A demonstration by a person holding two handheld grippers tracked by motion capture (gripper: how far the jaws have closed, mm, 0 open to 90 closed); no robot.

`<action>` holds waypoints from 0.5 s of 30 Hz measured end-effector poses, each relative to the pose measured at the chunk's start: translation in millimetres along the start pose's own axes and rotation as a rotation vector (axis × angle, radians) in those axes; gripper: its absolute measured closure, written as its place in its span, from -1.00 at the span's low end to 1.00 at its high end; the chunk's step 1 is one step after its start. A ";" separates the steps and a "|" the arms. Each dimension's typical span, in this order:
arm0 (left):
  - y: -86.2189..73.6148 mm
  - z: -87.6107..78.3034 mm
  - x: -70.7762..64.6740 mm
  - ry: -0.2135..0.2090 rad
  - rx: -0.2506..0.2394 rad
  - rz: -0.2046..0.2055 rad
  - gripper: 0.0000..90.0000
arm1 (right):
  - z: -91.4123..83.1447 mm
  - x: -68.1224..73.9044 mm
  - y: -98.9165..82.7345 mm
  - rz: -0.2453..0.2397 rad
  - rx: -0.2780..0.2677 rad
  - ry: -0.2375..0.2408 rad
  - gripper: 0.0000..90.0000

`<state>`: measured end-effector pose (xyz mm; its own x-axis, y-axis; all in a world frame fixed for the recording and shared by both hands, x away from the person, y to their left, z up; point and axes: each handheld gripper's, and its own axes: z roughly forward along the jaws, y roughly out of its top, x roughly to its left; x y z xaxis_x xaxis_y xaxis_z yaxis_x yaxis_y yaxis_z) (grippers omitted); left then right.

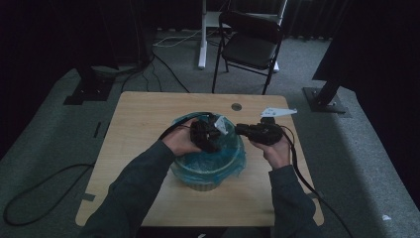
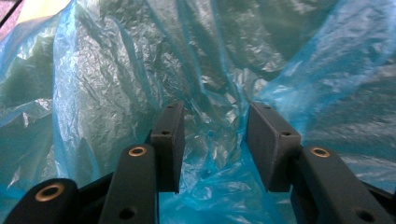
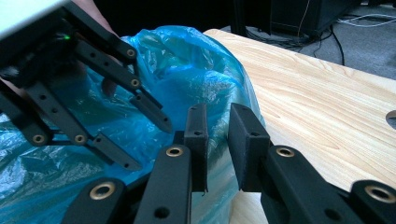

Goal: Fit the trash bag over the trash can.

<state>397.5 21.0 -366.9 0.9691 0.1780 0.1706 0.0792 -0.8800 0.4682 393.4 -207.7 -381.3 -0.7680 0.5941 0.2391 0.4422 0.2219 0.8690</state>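
A round bin (image 1: 203,186) lined with a blue plastic bag (image 1: 210,159) stands in the middle of the wooden table (image 1: 143,119). My left gripper (image 1: 212,133) reaches down into the bag's mouth. Its jaws (image 2: 215,112) stand open, with crumpled blue bag film (image 2: 116,84) behind and below them. The right gripper view also shows the left gripper (image 3: 148,145) with its fingers spread inside the bag (image 3: 187,74). My right gripper (image 1: 241,130) is at the bag's right rim. Its jaws (image 3: 218,112) are nearly together, with the rim's plastic pinched between them.
A black folding chair (image 1: 250,44) stands beyond the table's far edge. A round grommet hole (image 1: 236,106) sits in the tabletop behind the bin. Cables (image 1: 29,198) lie on the carpet at the left. Bare wood (image 3: 327,102) stretches to the right of the bag.
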 end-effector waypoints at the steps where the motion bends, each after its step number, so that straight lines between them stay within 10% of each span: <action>1: 0.0 1.5 1.3 0.001 0.010 -0.002 0.25 | 0.0 0.0 0.0 0.000 0.000 0.000 0.72; 15: 1.5 18.3 0.1 0.052 0.125 0.028 0.24 | 0.0 -0.3 0.1 0.002 0.001 0.003 0.72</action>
<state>402.0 11.7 -382.1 0.9581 0.1725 0.2286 0.0842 -0.9325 0.3511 393.6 -207.9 -381.2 -0.7685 0.5924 0.2418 0.4440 0.2216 0.8682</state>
